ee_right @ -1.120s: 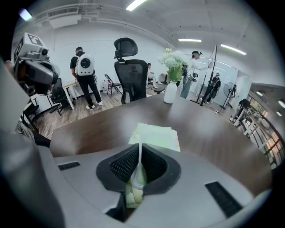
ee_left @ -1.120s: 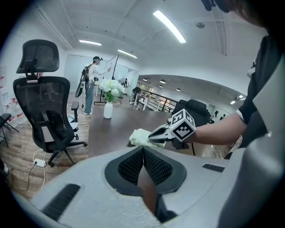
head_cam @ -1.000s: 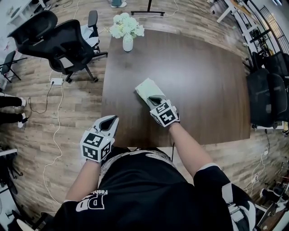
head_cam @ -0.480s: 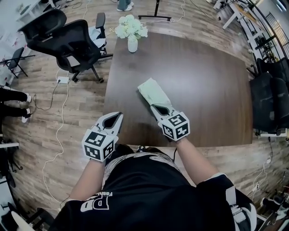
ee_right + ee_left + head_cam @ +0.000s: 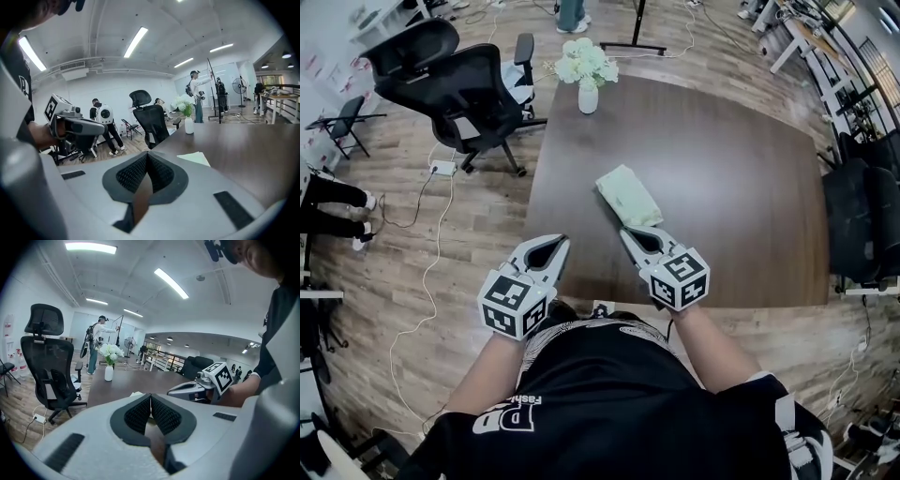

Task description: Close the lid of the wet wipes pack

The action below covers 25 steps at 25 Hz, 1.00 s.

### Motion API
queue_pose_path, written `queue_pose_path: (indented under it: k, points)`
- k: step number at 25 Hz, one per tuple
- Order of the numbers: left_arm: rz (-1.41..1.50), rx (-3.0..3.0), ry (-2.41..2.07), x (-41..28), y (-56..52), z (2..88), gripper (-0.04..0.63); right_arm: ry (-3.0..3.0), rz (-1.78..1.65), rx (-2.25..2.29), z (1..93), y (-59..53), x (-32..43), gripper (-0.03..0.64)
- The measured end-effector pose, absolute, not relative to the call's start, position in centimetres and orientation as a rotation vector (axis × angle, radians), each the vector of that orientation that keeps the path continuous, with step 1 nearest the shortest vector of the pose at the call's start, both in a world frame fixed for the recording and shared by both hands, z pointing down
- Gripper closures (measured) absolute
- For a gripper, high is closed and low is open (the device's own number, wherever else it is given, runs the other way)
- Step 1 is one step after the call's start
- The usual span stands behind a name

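My left gripper (image 5: pixel 553 247) and right gripper (image 5: pixel 631 235) have jaws together, empty; the wet wipes pack (image 5: pixel 628 195) lies at the right's twelve o'clock.

A dark table (image 5: pixel 741 187) stands on wood-plank floor (image 5: pixel 478 244) near black office chairs (image 5: pixel 464 89), under strip lights (image 5: pixel 171 283).

We count one dark table (image 5: pixel 722 169). On it we count one wet wipes pack (image 5: pixel 628 195) near the table's middle and one white vase (image 5: pixel 588 97) of flowers at its far edge. Over the table's near edge we count two grippers: the left gripper (image 5: pixel 560 241) and the right gripper (image 5: pixel 627 232). Off the table's far left corner stand two large black office chairs (image 5: pixel 478 84). Off the table's right side are at least two more black chairs (image 5: pixel 853 206).
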<state>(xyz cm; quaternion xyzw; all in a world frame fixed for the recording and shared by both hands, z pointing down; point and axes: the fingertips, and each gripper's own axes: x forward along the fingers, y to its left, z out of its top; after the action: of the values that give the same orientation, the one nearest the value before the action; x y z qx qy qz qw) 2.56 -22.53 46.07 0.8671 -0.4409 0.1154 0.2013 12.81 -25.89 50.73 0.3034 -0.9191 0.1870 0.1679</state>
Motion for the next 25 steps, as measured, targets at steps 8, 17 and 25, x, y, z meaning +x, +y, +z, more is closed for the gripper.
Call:
queue_pose_path:
  k: [8, 17, 25]
  points:
    - [0.335, 2.498, -1.138, 2.4, -20.7, 45.5, 0.575, -2.627, 0.54, 0.916, 49.5, -21.5, 11.8, 0.612]
    - [0.347, 2.552, -1.017, -1.8, -15.6, 45.0, 0.575, -2.618, 0.558, 1.068, 47.9, -15.9, 7.7, 0.612]
    - [0.341, 2.592, -0.921, -4.8, -11.9, 44.9, 0.575, -2.587, 0.588, 1.185, 47.7, -11.0, 4.7, 0.612]
